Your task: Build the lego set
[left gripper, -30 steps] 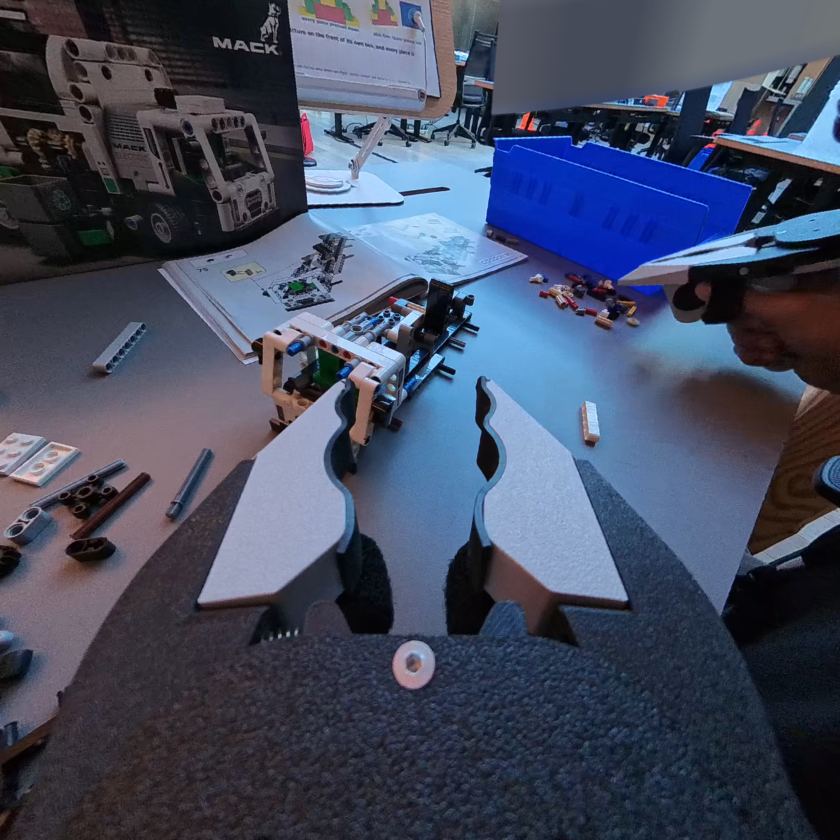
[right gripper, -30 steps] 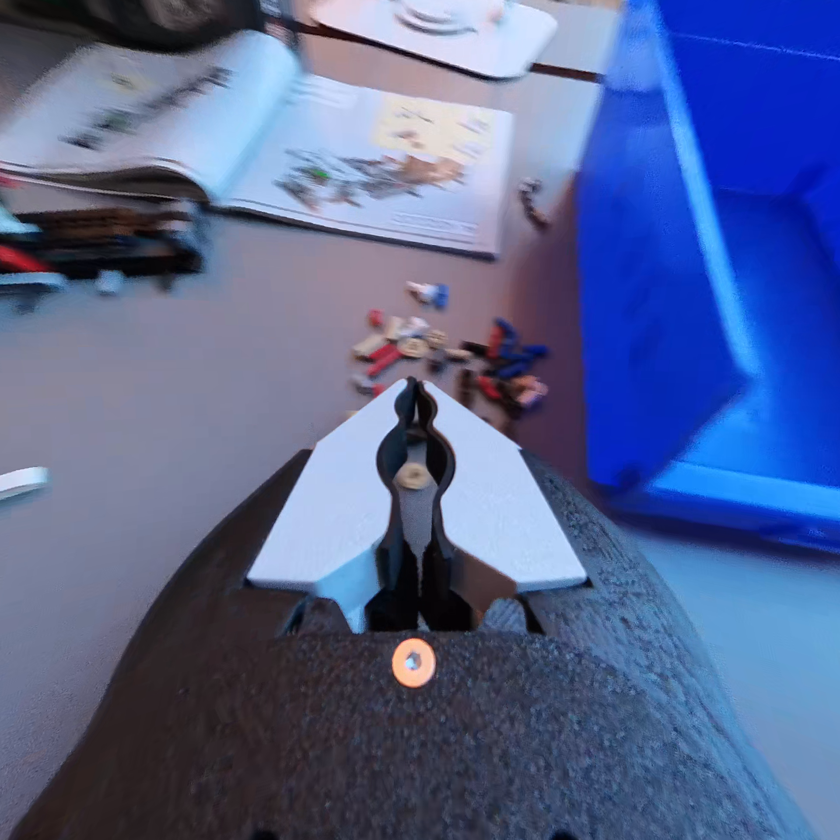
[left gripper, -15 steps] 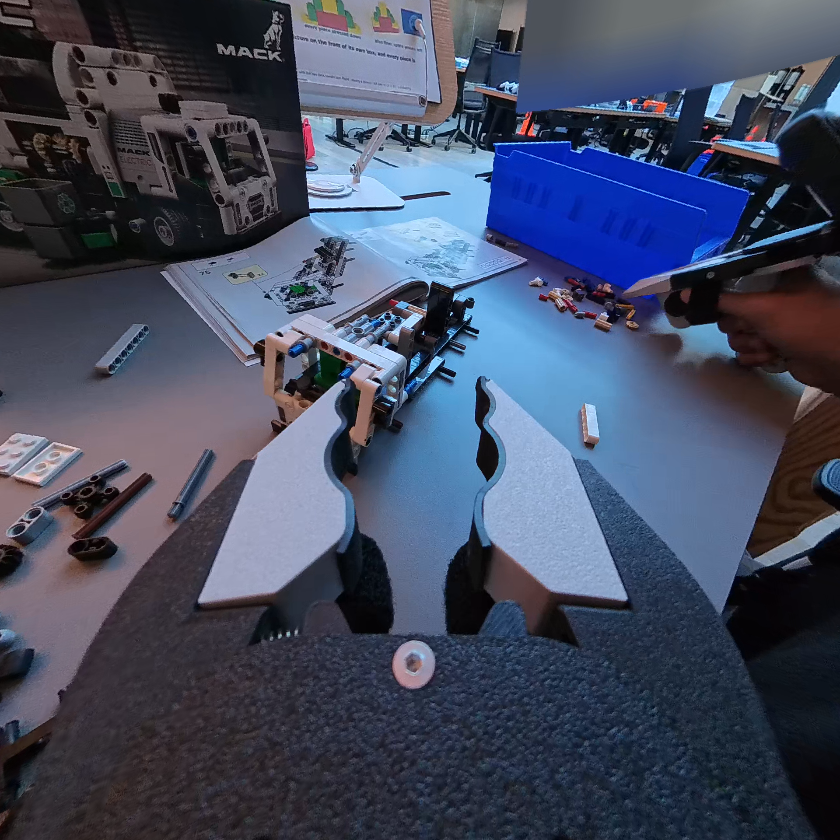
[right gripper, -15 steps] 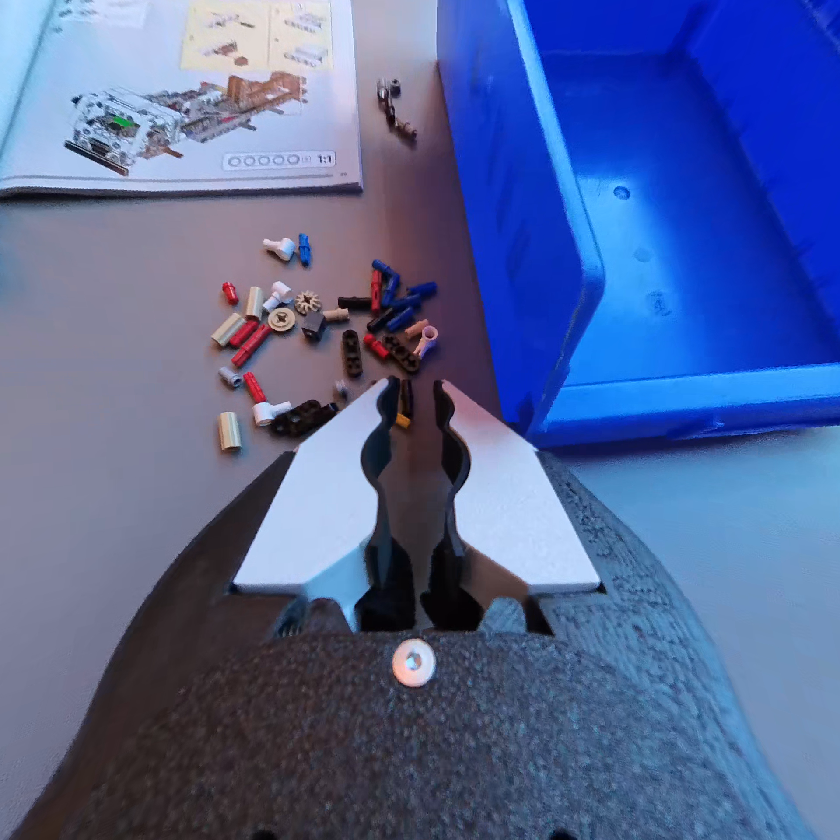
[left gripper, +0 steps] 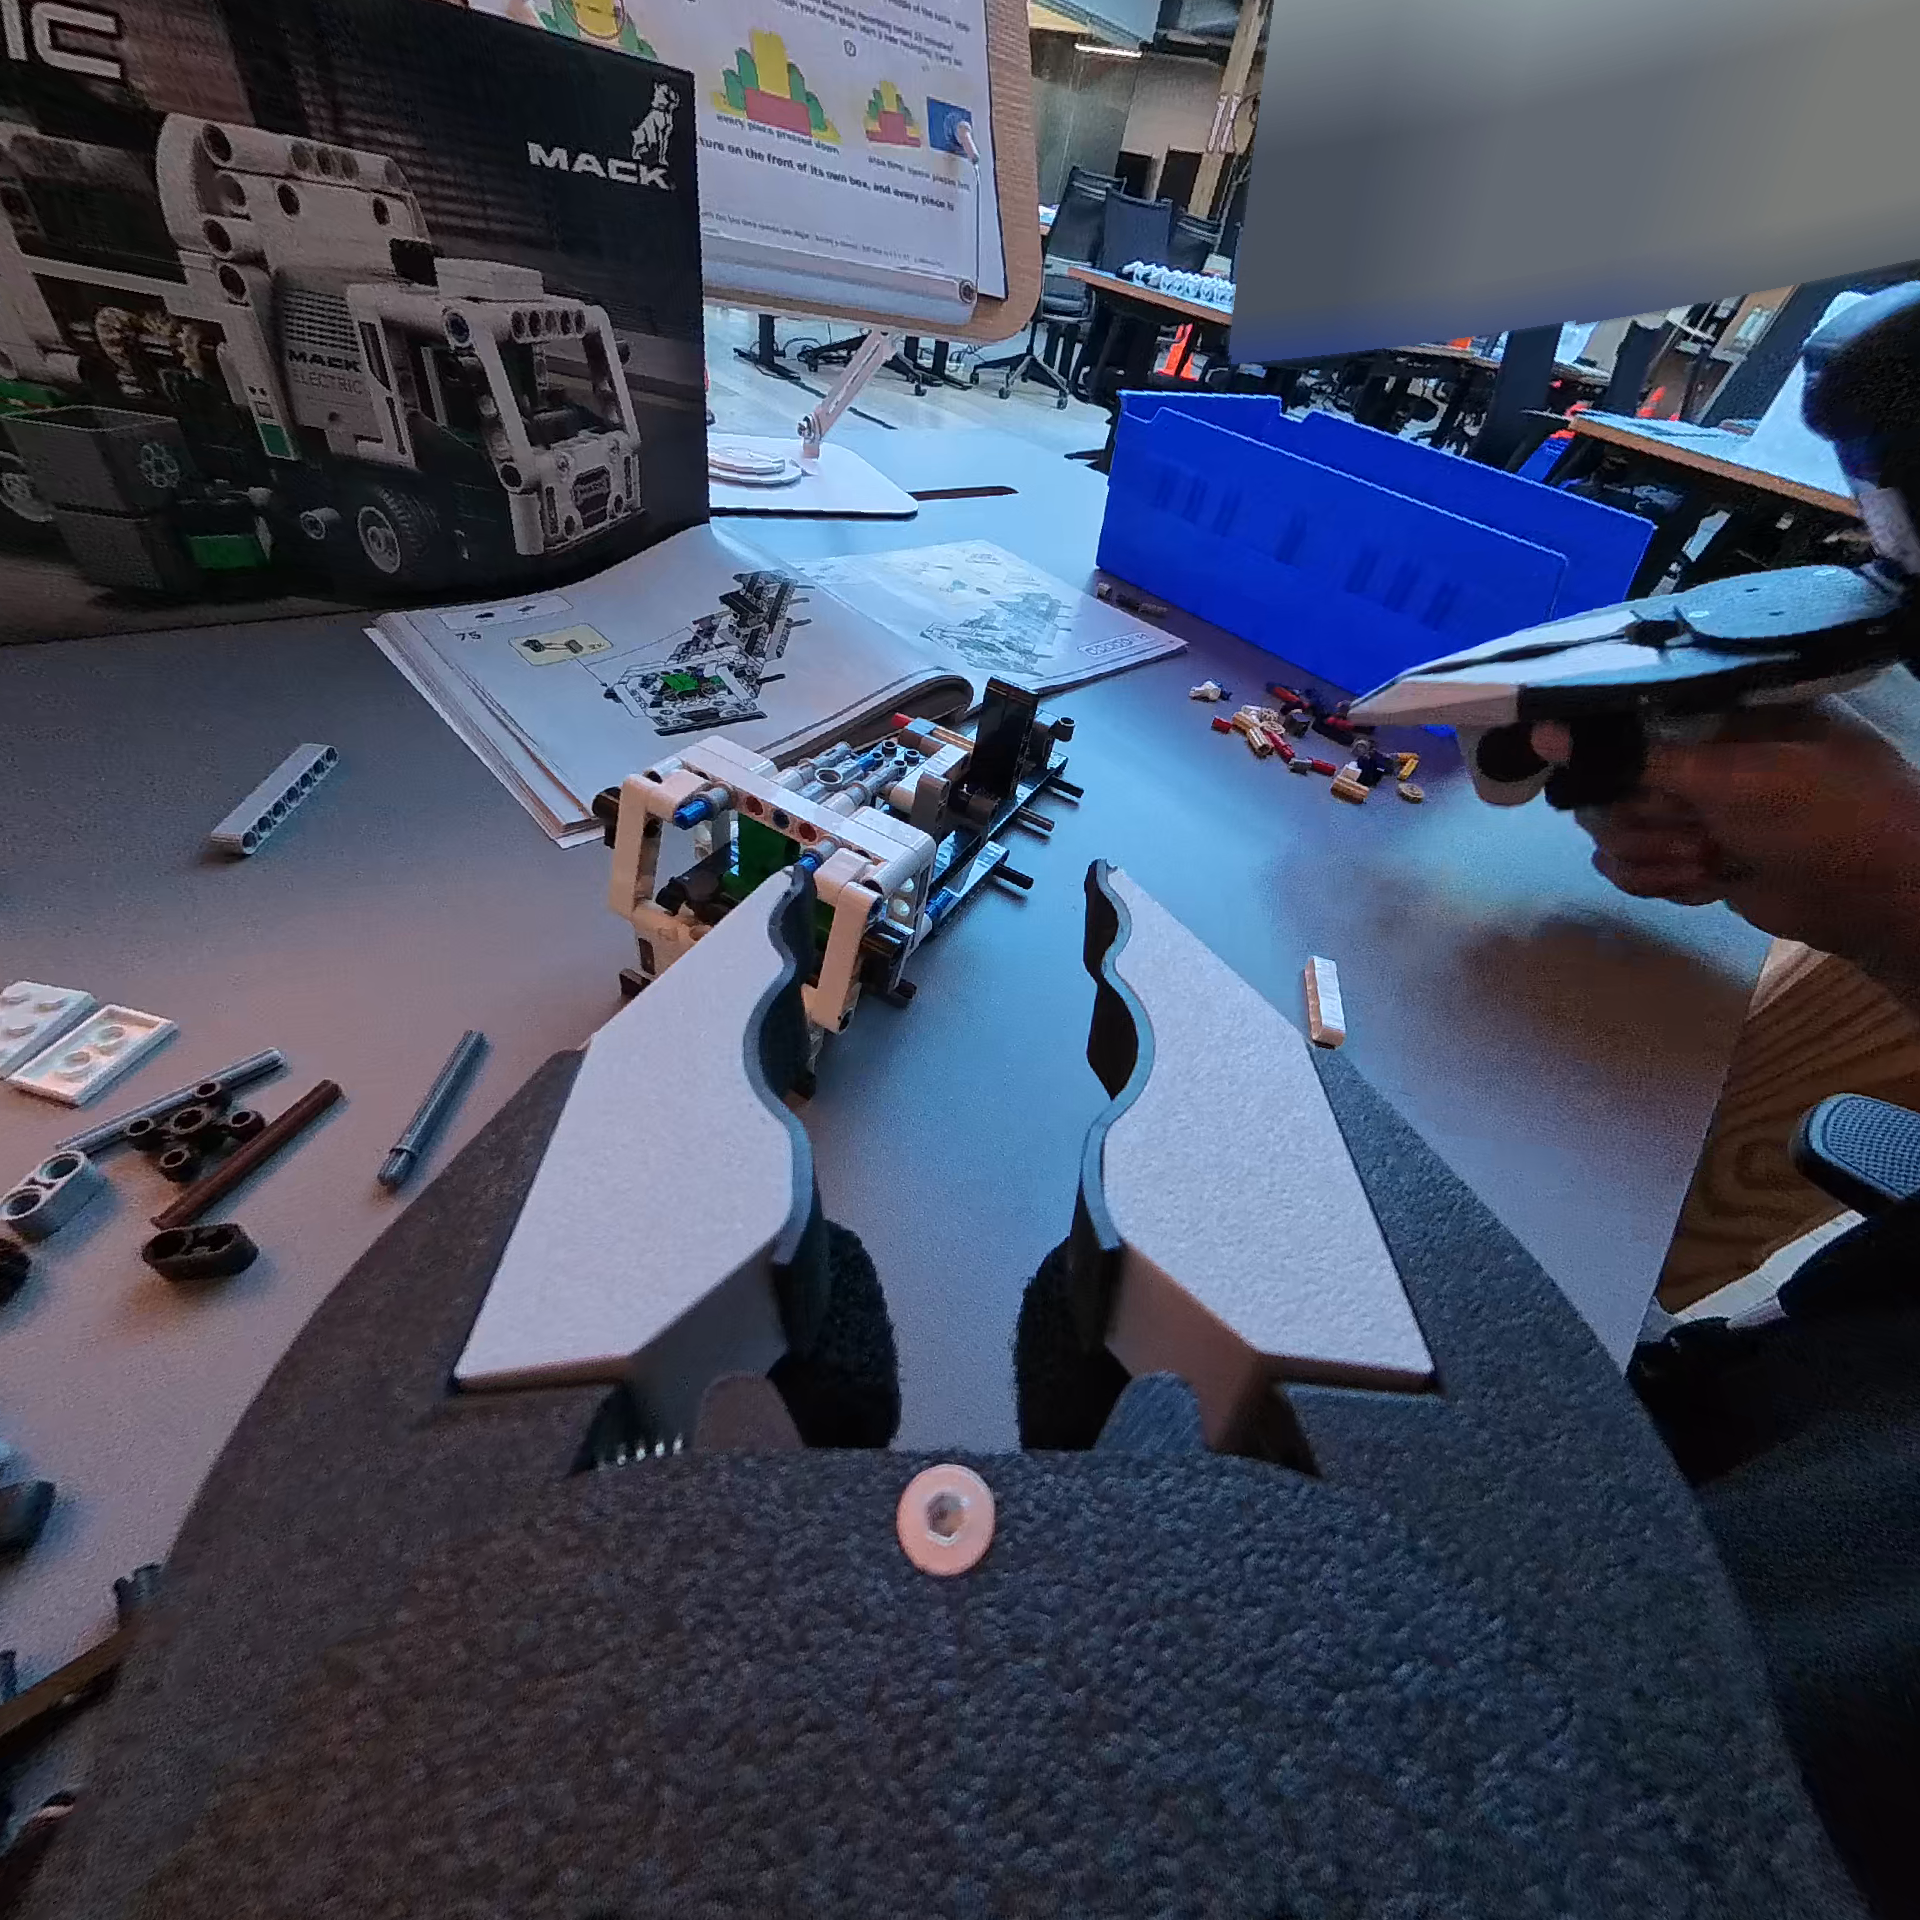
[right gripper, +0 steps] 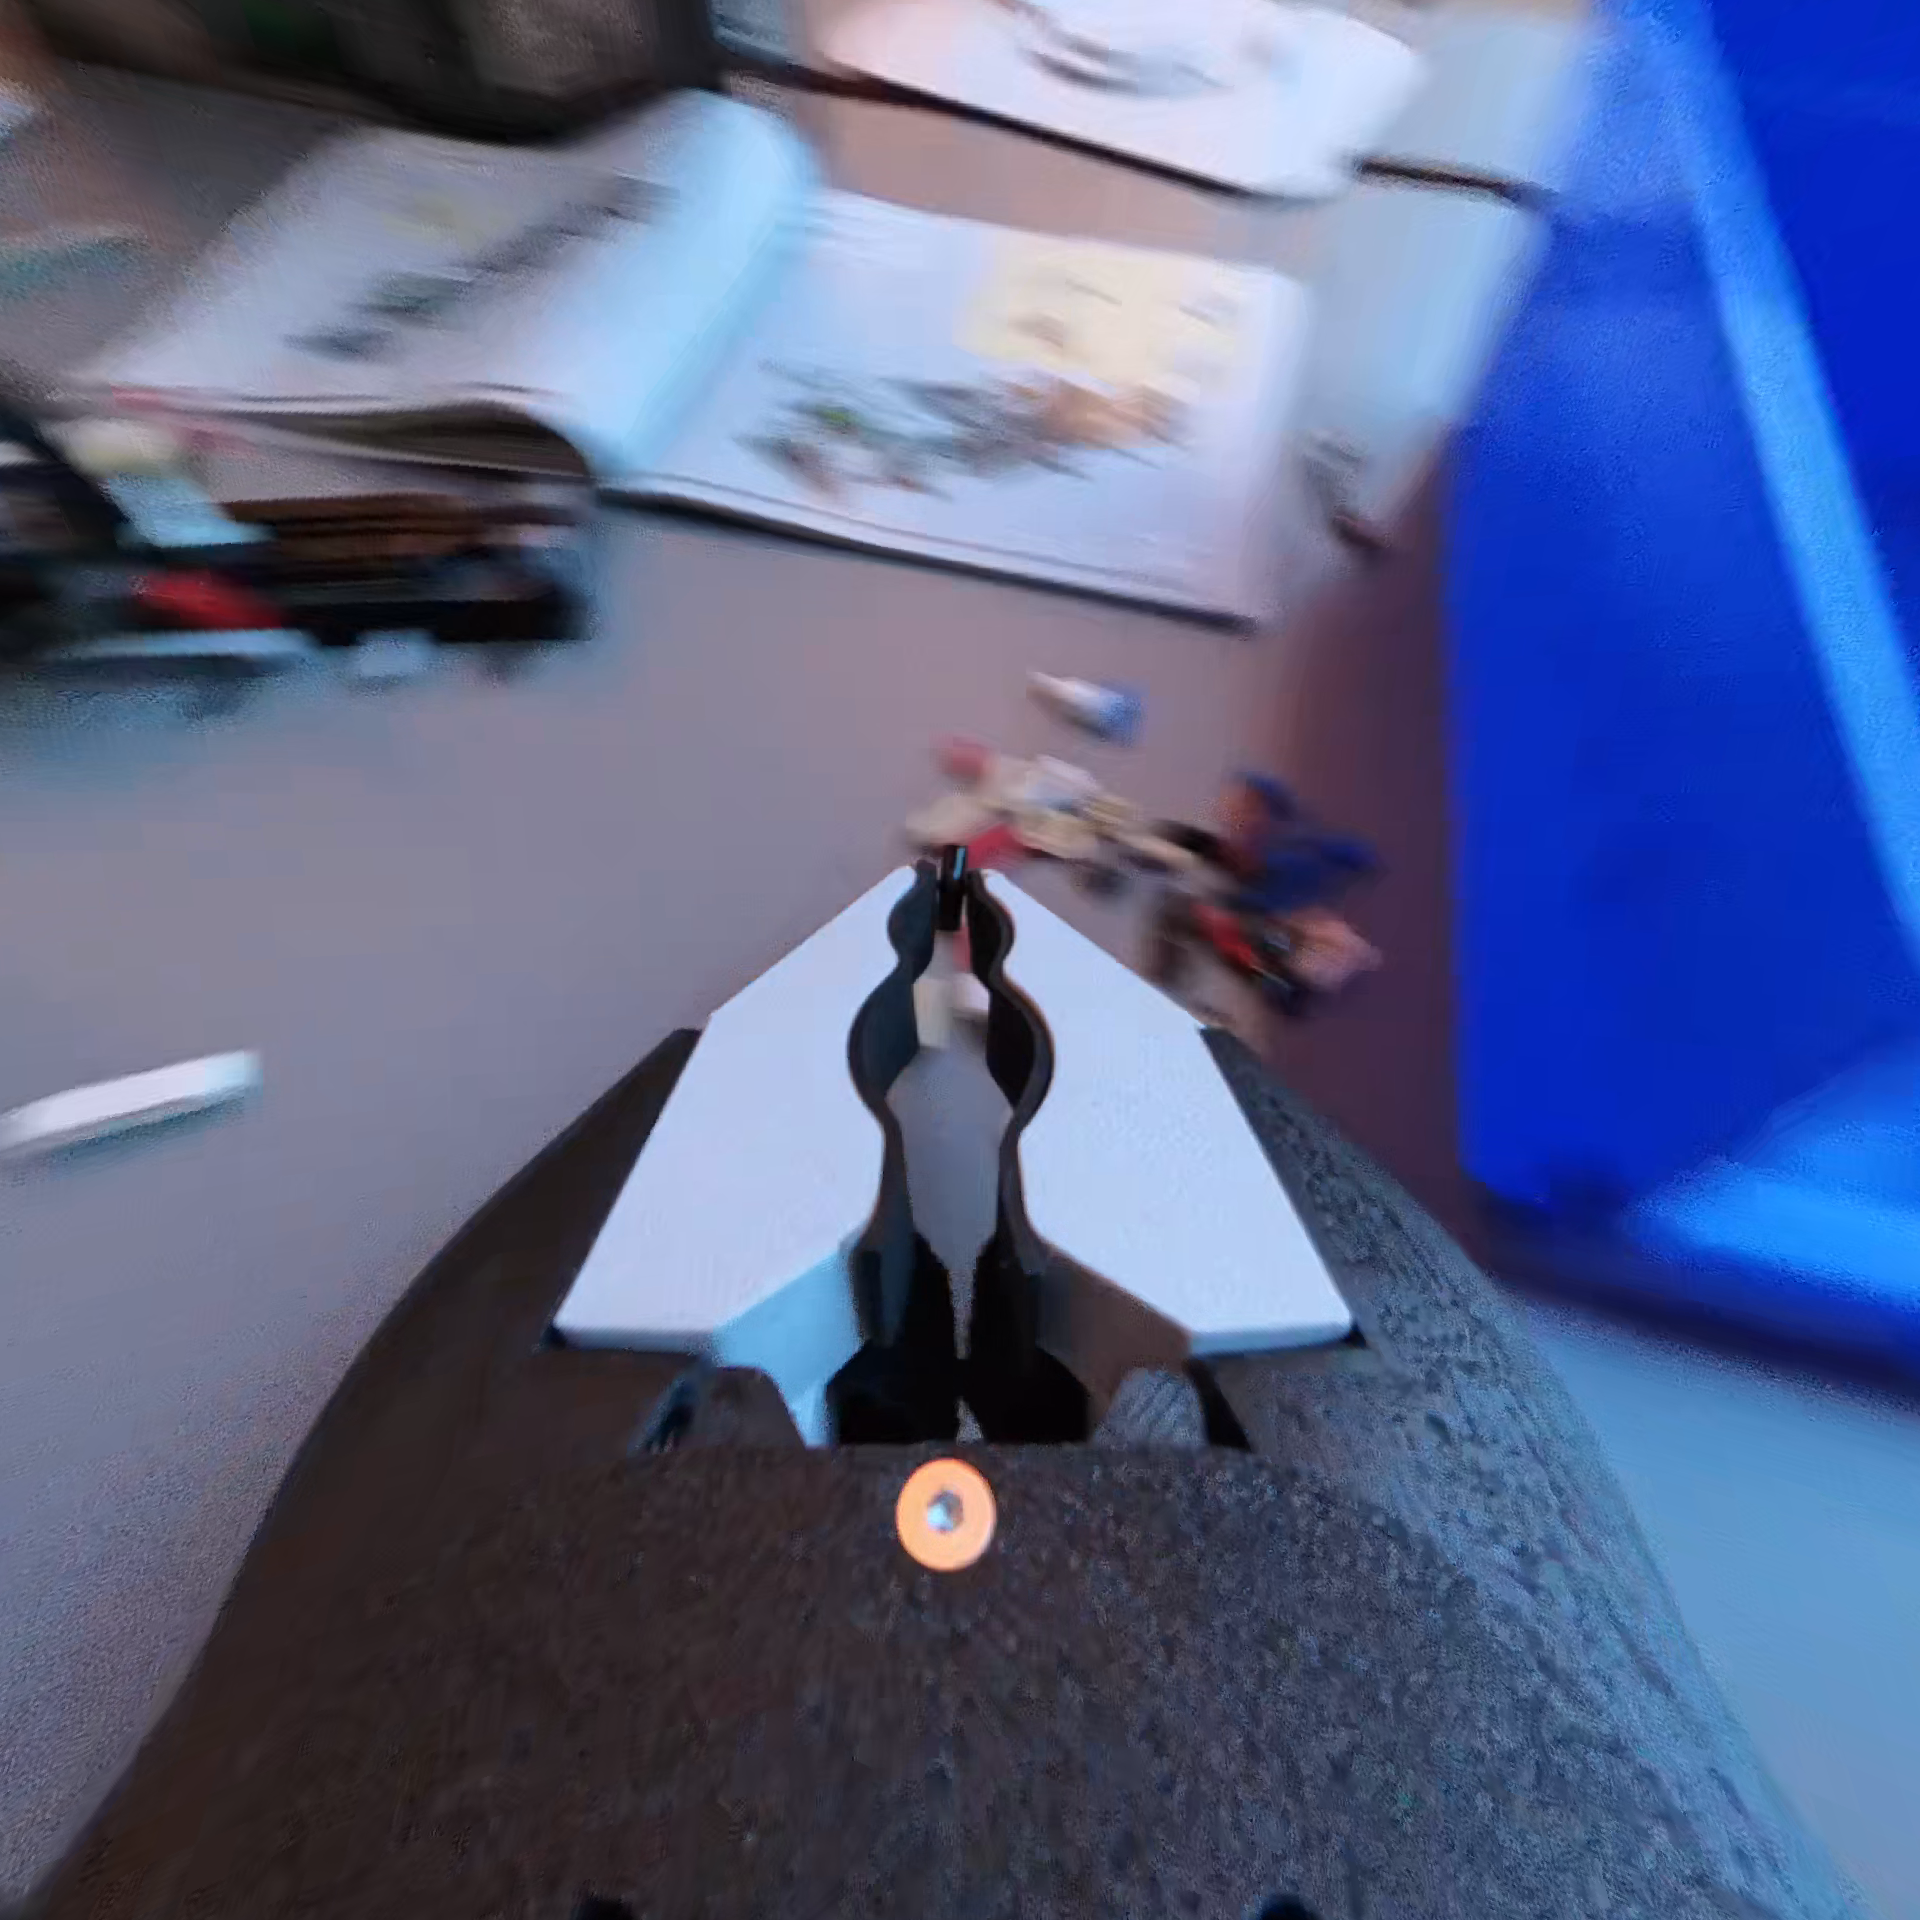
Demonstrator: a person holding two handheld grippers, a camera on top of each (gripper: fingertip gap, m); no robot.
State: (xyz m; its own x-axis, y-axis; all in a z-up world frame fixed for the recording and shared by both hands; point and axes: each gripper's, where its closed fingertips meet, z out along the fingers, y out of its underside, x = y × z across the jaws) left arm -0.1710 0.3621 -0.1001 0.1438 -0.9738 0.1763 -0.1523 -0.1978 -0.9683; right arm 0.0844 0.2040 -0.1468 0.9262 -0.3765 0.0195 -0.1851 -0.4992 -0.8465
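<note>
The half-built white, black and green truck chassis (left gripper: pixel 831 831) stands on the grey table just in front of my left gripper (left gripper: pixel 945 883), which is open and empty; its left finger overlaps the model's front. My right gripper (right gripper: pixel 948 878) is shut on a small black piece (right gripper: pixel 950 868) at its tips, held above the table near the pile of small coloured pieces (right gripper: pixel 1174 862). The right wrist view is motion-blurred. In the left wrist view the right gripper (left gripper: pixel 1361 712) hovers over that pile (left gripper: pixel 1309 743), held by a hand.
An open instruction booklet (left gripper: pixel 779 644) lies behind the model, the set's box (left gripper: pixel 343 312) stands at the back left, a blue bin (left gripper: pixel 1351 551) at the back right. Loose beams, axles and plates (left gripper: pixel 187 1122) lie at left; a small white piece (left gripper: pixel 1325 997) lies at right. There is about 30 cm between the tips of the two grippers.
My right gripper went down over the pile with its jaws slightly apart, closed on a small black piece and lifted back. My left gripper barely moved.
</note>
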